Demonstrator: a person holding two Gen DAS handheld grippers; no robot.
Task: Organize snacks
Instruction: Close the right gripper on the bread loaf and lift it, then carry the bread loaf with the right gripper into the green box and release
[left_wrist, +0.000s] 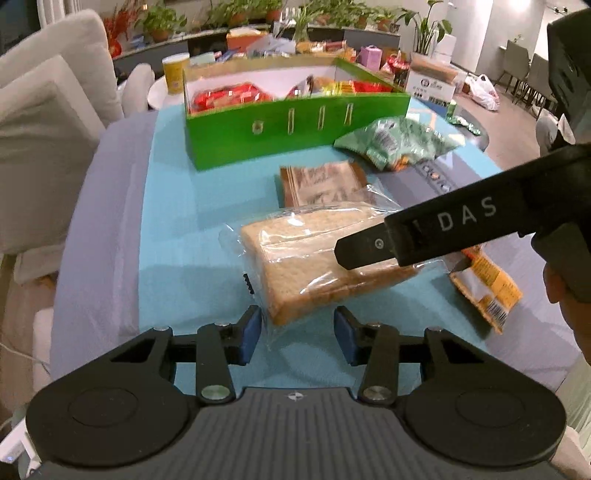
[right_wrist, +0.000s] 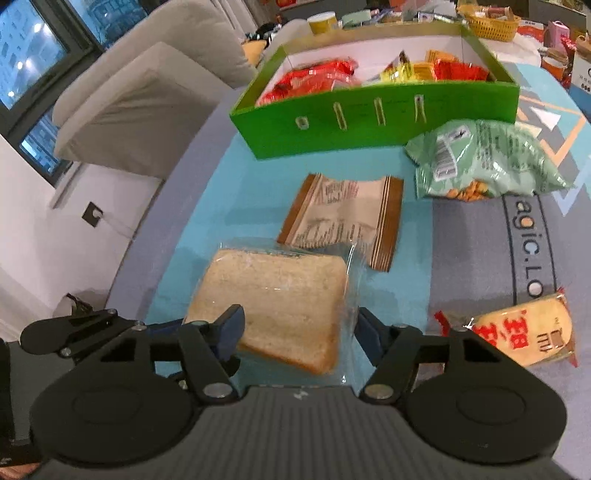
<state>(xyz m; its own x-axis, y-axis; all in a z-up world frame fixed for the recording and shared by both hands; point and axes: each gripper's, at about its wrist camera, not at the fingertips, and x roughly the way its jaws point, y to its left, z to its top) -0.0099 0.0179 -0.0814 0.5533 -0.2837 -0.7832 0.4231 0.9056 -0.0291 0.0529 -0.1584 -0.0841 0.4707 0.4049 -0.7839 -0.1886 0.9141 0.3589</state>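
**SNACK SORT: ITEM LIST, TABLE W/ GREEN BOX**

1. Bread bag (left_wrist: 314, 258) (right_wrist: 277, 302): sliced loaf in clear film, on the teal mat (left_wrist: 184, 221) (right_wrist: 229, 199), nearest both tools, well short of the box.
2. Left gripper (left_wrist: 298, 334): jaws a little apart, straddling the bag's near corner. One pad is at the film edge, the other is short of the crust; no pinch seen.
3. Right gripper (right_wrist: 299, 332): jaws spread approx. loaf-wide, w/ a pad on each side of the bag. Can't tell if they press. In the left wrist view, one finger (left_wrist: 369, 251) lies across the loaf's far-right part.
4. Brown wrapper (left_wrist: 317, 184) (right_wrist: 343, 218): flat, just behind the bread, its film overlapping one edge.
5. Green snack bag (left_wrist: 395, 144) (right_wrist: 487, 158): crumpled, by the box's right front corner.
6. Yellow pack (left_wrist: 487, 288) (right_wrist: 524, 332): red lettering, right of the bread, apart from it.
7. Green box (left_wrist: 295, 147) (right_wrist: 369, 122): open top, at the rear of the mat. Holds red packs (left_wrist: 229, 98) (right_wrist: 314, 77) on the left, and yellow packs (right_wrist: 417, 70) plus more red on the right.
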